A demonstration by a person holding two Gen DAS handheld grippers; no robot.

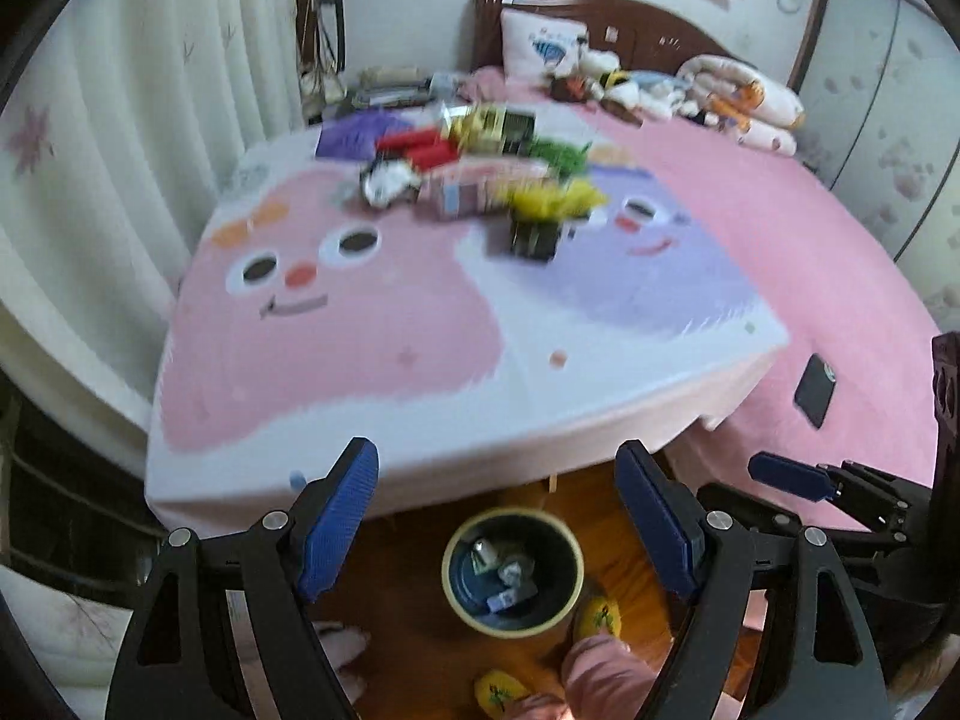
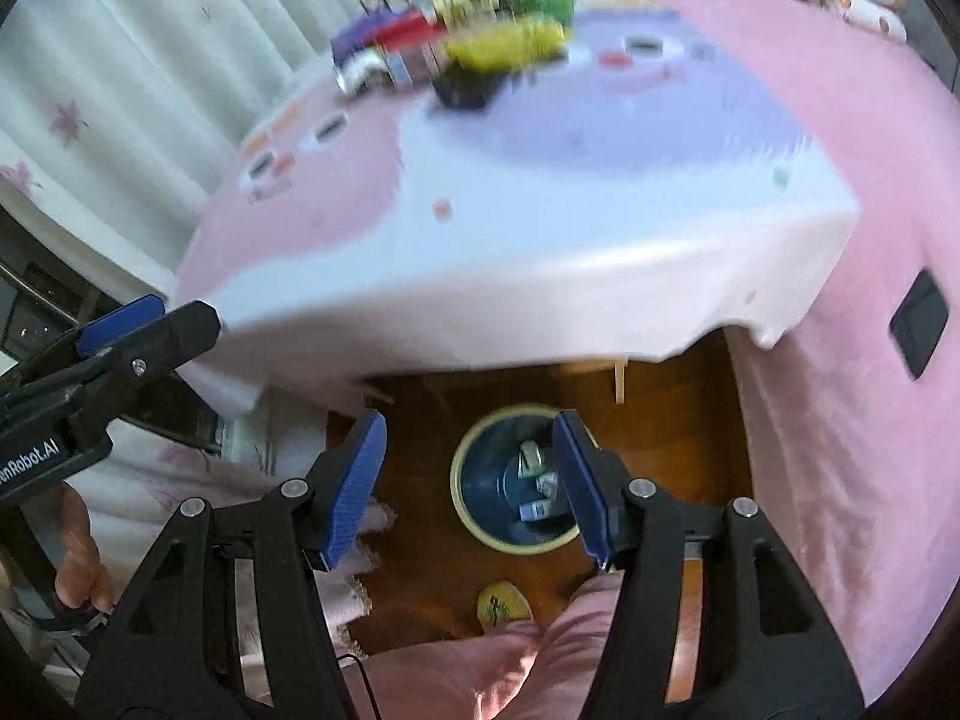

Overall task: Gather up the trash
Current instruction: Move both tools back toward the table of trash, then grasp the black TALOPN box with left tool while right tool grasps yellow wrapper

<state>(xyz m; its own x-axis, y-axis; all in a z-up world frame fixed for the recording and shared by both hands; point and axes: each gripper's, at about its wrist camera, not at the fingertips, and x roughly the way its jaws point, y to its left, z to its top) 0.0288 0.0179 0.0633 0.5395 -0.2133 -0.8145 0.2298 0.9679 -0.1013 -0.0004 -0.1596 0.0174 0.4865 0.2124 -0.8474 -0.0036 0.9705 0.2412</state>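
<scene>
bin (image 1: pixel 512 573): on floor, before table (image 1: pixel 420 408) | wrappers (image 1: pixel 480 174): on table's far end

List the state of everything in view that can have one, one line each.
Left tool: open, holding nothing.
Right tool: open, holding nothing.
Bin: upright on the floor, uncovered, a few pieces of trash inside.
Pile of packets: lying on the table, not yet collected.
Table: covered by a cartoon cloth.
Phone: lying flat on the pink bedspread, screen dark.
</scene>
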